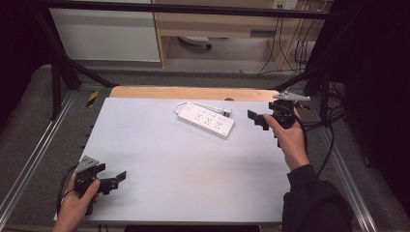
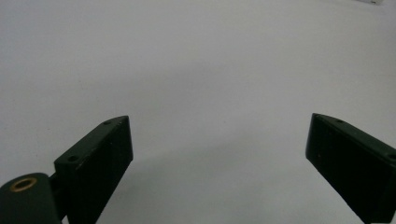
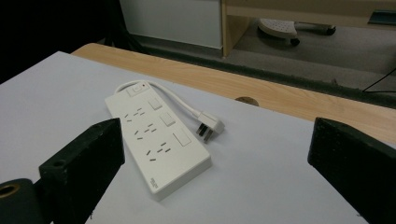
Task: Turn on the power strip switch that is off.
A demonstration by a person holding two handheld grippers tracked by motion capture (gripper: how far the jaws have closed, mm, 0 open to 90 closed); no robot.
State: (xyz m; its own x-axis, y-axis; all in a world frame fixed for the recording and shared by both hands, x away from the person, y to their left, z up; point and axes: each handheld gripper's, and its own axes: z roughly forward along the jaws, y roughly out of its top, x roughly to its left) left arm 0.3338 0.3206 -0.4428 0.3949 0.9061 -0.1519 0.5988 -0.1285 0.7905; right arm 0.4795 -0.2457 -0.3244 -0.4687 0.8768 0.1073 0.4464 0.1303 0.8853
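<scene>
Power strip (image 1: 206, 119), white, lies flat on the white tabletop (image 1: 183, 169) toward the far right, apart from both grippers. High view, left to right: left gripper (image 1: 119, 177) at the near-left corner w/ jaws spread, nothing between; strip mid-far; right gripper (image 1: 252, 116) just right of the strip, held above the table. Left gripper view: jaws wide apart over bare white surface. Right gripper view adds detail: jaws wide apart, empty, strip (image 3: 156, 137) btwn them farther off, w/ rows of sockets, a switch at the far end, short white cable looping to a plug (image 3: 208, 125) resting beside it. Wooden table edge (image 3: 280, 95) behind.
</scene>
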